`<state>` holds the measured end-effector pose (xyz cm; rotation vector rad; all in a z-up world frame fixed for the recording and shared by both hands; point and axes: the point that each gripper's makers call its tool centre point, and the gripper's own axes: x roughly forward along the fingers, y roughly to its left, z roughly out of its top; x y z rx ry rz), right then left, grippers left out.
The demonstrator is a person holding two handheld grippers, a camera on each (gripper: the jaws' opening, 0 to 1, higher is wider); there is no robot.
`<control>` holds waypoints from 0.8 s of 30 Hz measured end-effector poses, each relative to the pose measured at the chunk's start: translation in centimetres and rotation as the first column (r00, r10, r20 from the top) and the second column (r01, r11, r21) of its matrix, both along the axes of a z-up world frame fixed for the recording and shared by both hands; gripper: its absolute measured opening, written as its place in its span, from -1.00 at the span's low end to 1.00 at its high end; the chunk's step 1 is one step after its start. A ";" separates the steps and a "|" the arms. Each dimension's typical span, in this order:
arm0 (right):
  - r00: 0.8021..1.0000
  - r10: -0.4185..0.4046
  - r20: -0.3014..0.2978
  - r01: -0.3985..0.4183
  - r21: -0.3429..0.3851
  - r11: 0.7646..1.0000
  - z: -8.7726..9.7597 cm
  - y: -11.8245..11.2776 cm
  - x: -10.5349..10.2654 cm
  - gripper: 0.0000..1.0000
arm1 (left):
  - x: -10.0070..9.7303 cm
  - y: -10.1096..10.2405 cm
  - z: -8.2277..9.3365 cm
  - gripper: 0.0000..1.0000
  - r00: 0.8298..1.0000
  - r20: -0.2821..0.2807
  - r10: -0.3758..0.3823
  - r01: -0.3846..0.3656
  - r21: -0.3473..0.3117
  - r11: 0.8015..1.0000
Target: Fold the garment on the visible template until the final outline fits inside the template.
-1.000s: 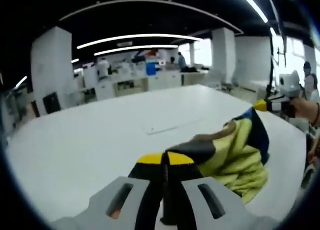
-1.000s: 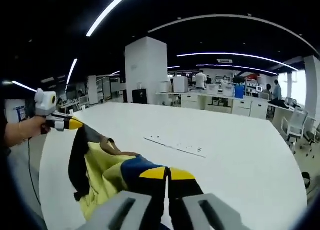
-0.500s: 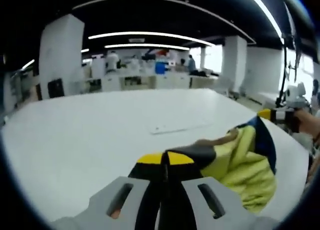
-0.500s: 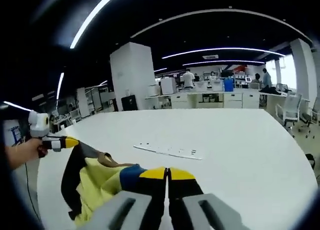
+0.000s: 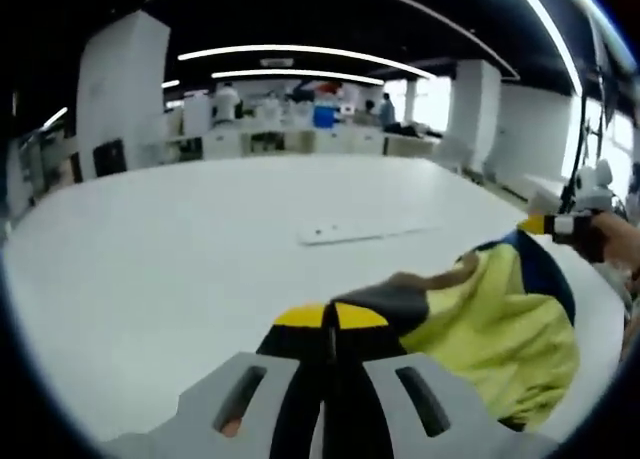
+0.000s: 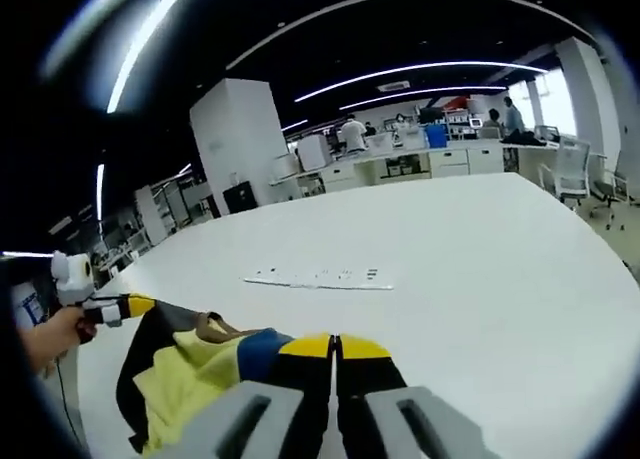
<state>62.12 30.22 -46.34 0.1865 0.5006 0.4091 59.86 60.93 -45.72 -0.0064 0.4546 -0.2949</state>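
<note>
A yellow garment (image 5: 500,329) with blue and dark grey panels is stretched between the two grippers above a large white table (image 5: 170,249). My left gripper (image 5: 330,317) is shut on its dark grey edge. My right gripper (image 6: 335,347) is shut on a blue part of the same garment (image 6: 180,389). In the left gripper view the right gripper (image 5: 545,222) shows at the far right, at the garment's blue corner. In the right gripper view the left gripper (image 6: 135,304) shows at the far left, held by a hand (image 6: 50,334). A thin white strip (image 5: 365,232) with small marks lies flat on the table (image 6: 500,269) beyond the garment.
The white table stretches wide beyond the strip (image 6: 320,277). Behind it stand a white pillar (image 6: 240,129), desks with people at them (image 5: 300,139), and office chairs (image 6: 575,174) past the table's far right edge.
Both views have shifted with the hands and now show more tabletop. Both grippers still hold the garment, which spreads a little wider between them.
</note>
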 end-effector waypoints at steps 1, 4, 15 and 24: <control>1.000 -0.003 -0.010 0.003 -0.004 1.000 -0.4 -0.1 0.1 -1.00 | 0.2 0.1 -0.2 -1.00 1.000 -0.003 -0.001 0.001 0.001 1.000; 0.998 -0.012 -0.057 0.011 -0.016 1.000 -2.0 -0.3 0.0 -1.00 | 0.2 0.2 -1.3 -1.00 0.999 -0.036 0.006 -0.006 -0.001 1.000; 0.992 -0.026 -0.122 0.022 -0.028 0.999 -5.2 -0.2 0.5 -1.00 | 0.8 0.8 -4.4 -1.00 0.993 -0.115 0.021 -0.017 0.034 0.999; 0.988 -0.048 -0.145 0.045 -0.025 0.999 -6.2 -0.3 1.1 -1.00 | 1.5 0.7 -5.4 -1.00 0.990 -0.143 0.012 -0.002 0.068 0.998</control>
